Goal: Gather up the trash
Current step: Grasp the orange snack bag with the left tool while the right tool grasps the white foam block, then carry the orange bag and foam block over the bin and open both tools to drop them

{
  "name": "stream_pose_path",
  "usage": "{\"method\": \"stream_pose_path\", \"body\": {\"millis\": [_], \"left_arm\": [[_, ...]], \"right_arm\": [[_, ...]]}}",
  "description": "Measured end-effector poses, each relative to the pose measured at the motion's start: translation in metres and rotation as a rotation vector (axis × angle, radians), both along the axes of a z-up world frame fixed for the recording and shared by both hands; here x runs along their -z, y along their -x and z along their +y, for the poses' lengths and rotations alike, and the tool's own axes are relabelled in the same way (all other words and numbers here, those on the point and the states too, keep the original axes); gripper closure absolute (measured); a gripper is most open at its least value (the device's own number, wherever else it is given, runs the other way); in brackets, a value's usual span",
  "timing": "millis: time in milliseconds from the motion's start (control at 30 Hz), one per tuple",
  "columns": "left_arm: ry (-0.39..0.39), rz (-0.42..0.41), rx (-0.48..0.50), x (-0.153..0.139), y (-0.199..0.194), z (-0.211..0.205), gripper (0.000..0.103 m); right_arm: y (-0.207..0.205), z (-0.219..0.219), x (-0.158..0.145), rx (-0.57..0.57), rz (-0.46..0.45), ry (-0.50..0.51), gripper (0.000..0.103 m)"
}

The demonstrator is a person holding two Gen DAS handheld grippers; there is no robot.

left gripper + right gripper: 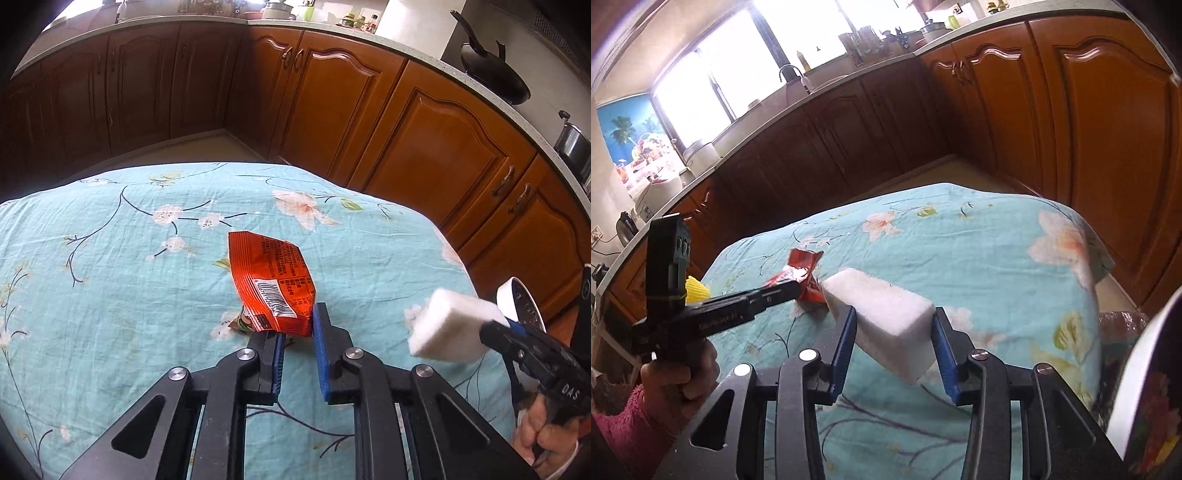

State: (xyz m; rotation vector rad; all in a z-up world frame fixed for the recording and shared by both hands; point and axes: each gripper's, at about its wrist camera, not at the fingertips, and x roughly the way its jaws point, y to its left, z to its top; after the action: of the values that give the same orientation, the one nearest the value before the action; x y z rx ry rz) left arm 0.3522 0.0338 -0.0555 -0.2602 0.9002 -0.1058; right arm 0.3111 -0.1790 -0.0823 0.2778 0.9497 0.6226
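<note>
Kitchen cabinets ring our floral-clothed desk (pixel 110 295). Our left hand-held gripper (pixel 297 325) pinches the red wrapper (pixel 271 280) mid-desk; our right hand-held gripper (pixel 894 325) clamps the white foam block (pixel 886 314). Neither is binned yet.

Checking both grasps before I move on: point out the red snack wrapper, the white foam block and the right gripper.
red snack wrapper (pixel 271 280), left wrist view, barcode side.
white foam block (pixel 886 317), right wrist view, top face.
right gripper (pixel 894 332), right wrist view, between fingertips.
</note>
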Motion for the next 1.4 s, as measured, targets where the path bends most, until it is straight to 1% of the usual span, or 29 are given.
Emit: {"method": "stream_pose_path", "body": {"millis": [67, 233, 333, 500, 567, 667, 800, 900, 1067, 1133, 1400], "left_arm": [[0.000, -0.010, 0.009, -0.003, 0.006, -0.003, 0.093], [0.053, -0.027, 0.044, -0.014, 0.036, -0.010, 0.094], [0.077, -0.036, 0.085, -0.022, 0.060, -0.023, 0.094], [0.093, -0.049, 0.190, -0.035, 0.096, -0.062, 0.094], [0.094, -0.053, 0.238, -0.038, 0.109, -0.079, 0.094], [0.071, -0.059, 0.305, -0.043, 0.123, -0.101, 0.094], [0.063, -0.059, 0.379, -0.048, 0.138, -0.121, 0.094], [0.045, -0.060, 0.418, -0.051, 0.142, -0.139, 0.094], [0.018, -0.055, 0.461, -0.053, 0.141, -0.157, 0.094], [0.008, -0.056, 0.470, -0.054, 0.141, -0.168, 0.094], [-0.016, -0.067, 0.494, -0.056, 0.128, -0.184, 0.094]], "right_arm": [[0.019, -0.014, -0.003, 0.034, 0.006, -0.013, 0.062], [0.062, -0.050, -0.011, 0.143, 0.016, -0.055, 0.062], [0.085, -0.070, -0.015, 0.225, 0.009, -0.048, 0.062], [0.118, -0.100, -0.020, 0.339, 0.018, -0.091, 0.062], [0.130, -0.108, -0.024, 0.377, 0.007, -0.082, 0.062], [0.147, -0.119, -0.027, 0.431, -0.008, -0.070, 0.062], [0.167, -0.134, -0.030, 0.487, -0.011, -0.072, 0.062], [0.179, -0.144, -0.033, 0.526, -0.019, -0.060, 0.062], [0.191, -0.161, -0.037, 0.579, -0.032, -0.057, 0.062], [0.193, -0.168, -0.038, 0.592, -0.037, -0.057, 0.062], [0.196, -0.185, -0.043, 0.631, -0.055, -0.049, 0.062]]}}
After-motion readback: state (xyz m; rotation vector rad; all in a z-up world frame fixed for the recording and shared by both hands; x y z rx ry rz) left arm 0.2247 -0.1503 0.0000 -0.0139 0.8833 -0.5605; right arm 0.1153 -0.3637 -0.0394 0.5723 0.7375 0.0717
